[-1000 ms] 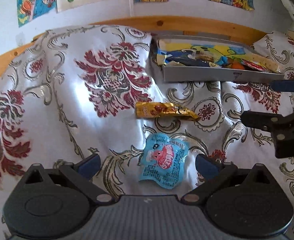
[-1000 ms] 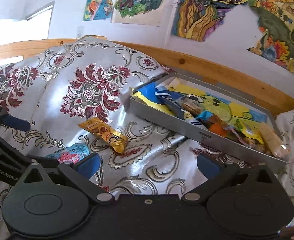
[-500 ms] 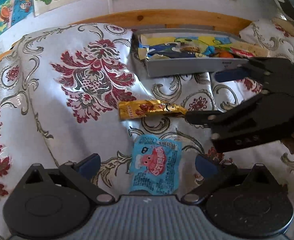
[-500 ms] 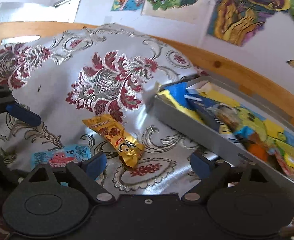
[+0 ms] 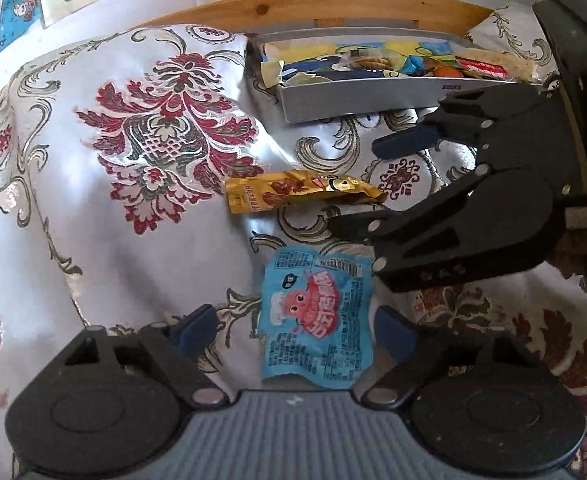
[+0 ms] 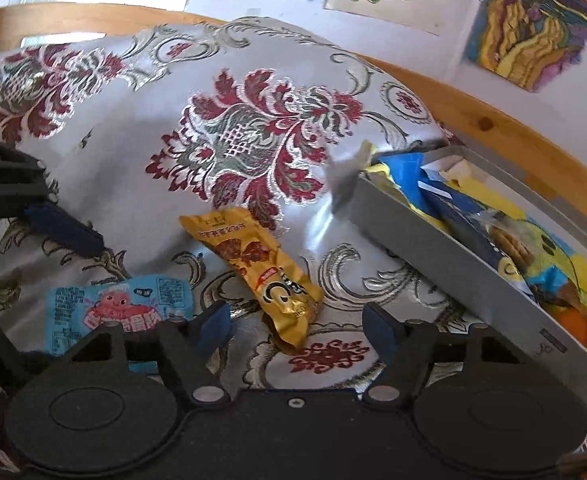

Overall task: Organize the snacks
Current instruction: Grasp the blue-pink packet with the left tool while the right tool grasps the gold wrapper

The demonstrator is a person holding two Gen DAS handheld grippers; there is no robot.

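Note:
A blue snack packet (image 5: 317, 320) with a red cartoon figure lies flat on the patterned cloth. My left gripper (image 5: 295, 326) is open and straddles it, one finger on each side. Beyond it lies a long gold packet (image 5: 293, 192). My right gripper (image 5: 357, 186) comes in from the right, open, with its tips at that packet's right end. In the right wrist view the gold packet (image 6: 261, 264) has its near end between the open right gripper (image 6: 295, 322). The blue packet (image 6: 117, 312) sits to the left, under the left gripper's blue pad (image 6: 61, 228).
A grey tray (image 5: 353, 96) holding several snack packs stands at the back right and appears as the grey tray (image 6: 433, 252) on the right. A wooden rail (image 5: 333, 4) and a wall with drawings run behind it. The silver and red cloth (image 5: 133, 160) bulges to the left.
The right gripper has swung left, and its tips now reach the gold packet's end. The left gripper has moved forward, so the blue packet lies deeper between its fingers.

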